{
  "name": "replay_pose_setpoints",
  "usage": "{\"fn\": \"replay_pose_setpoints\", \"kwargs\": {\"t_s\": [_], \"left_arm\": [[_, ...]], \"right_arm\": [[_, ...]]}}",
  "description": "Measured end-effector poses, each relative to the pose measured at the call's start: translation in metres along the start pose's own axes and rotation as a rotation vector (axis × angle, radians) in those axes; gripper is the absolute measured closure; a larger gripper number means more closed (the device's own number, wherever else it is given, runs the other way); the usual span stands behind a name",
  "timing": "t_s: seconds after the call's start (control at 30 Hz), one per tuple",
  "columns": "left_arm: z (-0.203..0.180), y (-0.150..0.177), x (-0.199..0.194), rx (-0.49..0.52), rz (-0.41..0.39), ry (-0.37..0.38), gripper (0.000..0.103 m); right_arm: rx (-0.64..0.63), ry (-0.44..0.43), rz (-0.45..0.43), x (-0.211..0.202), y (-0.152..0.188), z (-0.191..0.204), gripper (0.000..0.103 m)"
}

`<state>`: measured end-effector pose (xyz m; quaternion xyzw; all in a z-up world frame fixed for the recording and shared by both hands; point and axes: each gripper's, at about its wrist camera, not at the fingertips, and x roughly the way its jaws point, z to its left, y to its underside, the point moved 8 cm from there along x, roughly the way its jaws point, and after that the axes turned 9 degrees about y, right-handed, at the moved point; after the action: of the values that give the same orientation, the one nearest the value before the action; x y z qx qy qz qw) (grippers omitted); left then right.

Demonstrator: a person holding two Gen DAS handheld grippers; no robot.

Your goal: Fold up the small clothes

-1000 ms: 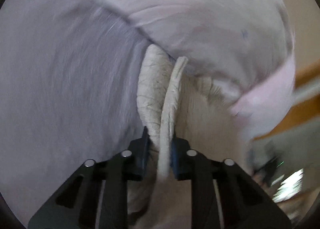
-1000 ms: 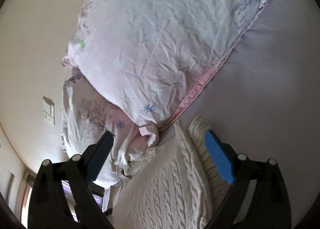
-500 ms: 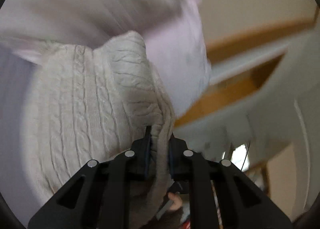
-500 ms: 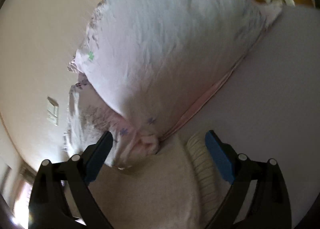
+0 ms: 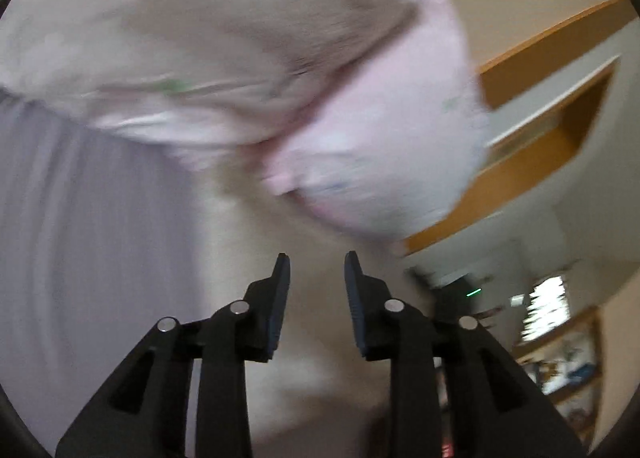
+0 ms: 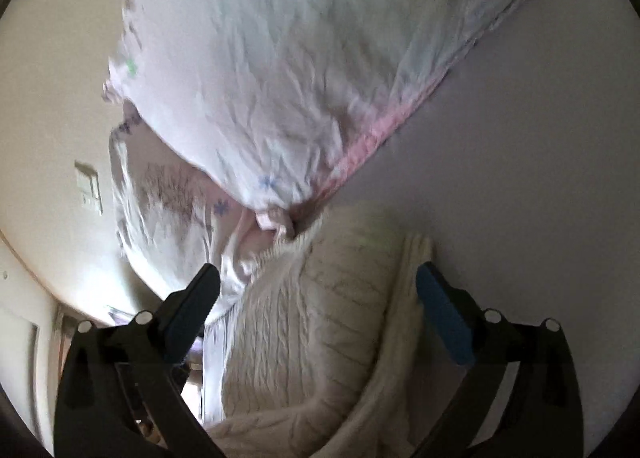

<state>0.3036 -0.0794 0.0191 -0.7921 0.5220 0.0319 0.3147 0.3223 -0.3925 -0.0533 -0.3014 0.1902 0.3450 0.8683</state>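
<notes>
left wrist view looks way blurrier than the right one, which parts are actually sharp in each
Left wrist view: only the left gripper is crisp; the pillow and sheet streak with motion blur. Right wrist view: mostly sharp, the knit sweater and right gripper clear, the pillow slightly smeared, with bright glare at lower left.
</notes>
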Motion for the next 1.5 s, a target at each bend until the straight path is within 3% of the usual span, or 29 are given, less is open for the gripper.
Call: {"fn": "replay_pose_setpoints", "kwargs": {"t_s": [0.07,0.17,0.27,0.37,0.43,0.47,0.53,0.57,0.67,0.77,0.83,0.9,0.93,0.97,1.0,1.07,1.13,1.23,1.27,1.3,1.37,1.43,1.5], "left_arm": [[0.013,0.01,0.009,-0.009,0.041,-0.065,0.068],[0.024,0.023,0.022,-0.013,0.107,-0.129,0.067],[0.023,0.024,0.038,0.015,0.081,-0.185,0.058],[0.013,0.028,0.053,0.007,0.06,-0.174,0.053],[0.008,0.029,0.066,-0.008,0.063,-0.163,0.044],[0.015,0.027,0.071,-0.003,0.066,-0.168,0.041],[0.022,0.029,0.082,-0.009,0.075,-0.173,0.038],[0.023,0.029,0.083,-0.012,0.074,-0.16,0.04],[0.021,0.027,0.072,0.017,0.087,-0.102,0.067],[0.014,0.024,0.034,0.073,0.096,-0.05,0.071],[0.018,0.015,-0.001,0.15,0.045,-0.107,0.07],[0.031,0.006,-0.024,0.196,0.005,-0.214,0.068],[0.041,0.002,-0.038,0.214,-0.032,-0.297,0.069],[0.044,0.0,-0.051,0.231,-0.07,-0.34,0.069],[0.043,-0.001,-0.063,0.252,-0.106,-0.35,0.069],[0.029,0.003,-0.086,0.28,-0.156,-0.324,0.069],[0.013,0.013,-0.09,0.303,-0.162,-0.28,0.068],[-0.004,0.034,-0.073,0.328,-0.109,-0.22,0.068],[-0.007,0.041,-0.064,0.331,-0.077,-0.206,0.068],[-0.009,0.047,-0.053,0.334,-0.046,-0.196,0.068],[-0.007,0.059,-0.032,0.345,0.019,-0.22,0.068],[0.004,0.068,-0.021,0.335,0.065,-0.241,0.068],[0.016,0.074,-0.012,0.308,0.111,-0.24,0.068]], "right_arm": [[-0.024,0.033,0.055,0.013,0.008,0.001,0.004],[-0.077,0.047,0.082,0.02,0.016,0.009,0.004],[-0.108,0.058,0.087,0.021,0.021,0.014,0.004],[-0.14,0.068,0.09,0.023,0.025,0.018,0.006],[-0.166,0.087,0.089,0.024,0.028,0.018,0.009],[-0.189,0.107,0.084,0.026,0.029,0.019,0.014],[-0.211,0.136,0.073,0.028,0.03,0.017,0.036],[-0.202,0.105,0.079,0.028,0.032,0.016,0.061],[-0.205,0.028,0.066,0.022,0.035,0.026,0.067],[-0.241,-0.099,0.089,0.021,0.05,0.057,0.069],[-0.274,-0.126,0.123,0.035,0.063,0.076,0.068],[-0.336,-0.023,0.166,0.064,0.074,0.086,0.054],[-0.363,0.038,0.166,0.068,0.075,0.086,0.052],[-0.379,0.119,0.125,0.061,0.068,0.082,0.05],[-0.368,0.126,0.085,0.051,0.062,0.081,0.044],[-0.292,0.066,-0.046,0.013,0.042,0.078,0.033],[-0.3,0.032,-0.053,-0.002,0.041,0.084,0.034],[-0.379,0.12,0.06,0.019,0.061,0.092,0.051],[-0.425,0.158,0.106,0.033,0.071,0.095,0.084],[-0.46,0.198,0.114,0.04,0.077,0.097,0.095],[-0.518,0.226,0.011,0.032,0.067,0.1,0.096],[-0.482,0.219,-0.081,0.013,0.052,0.094,0.097],[-0.439,0.304,-0.113,0.01,0.04,0.073,0.097]]}}
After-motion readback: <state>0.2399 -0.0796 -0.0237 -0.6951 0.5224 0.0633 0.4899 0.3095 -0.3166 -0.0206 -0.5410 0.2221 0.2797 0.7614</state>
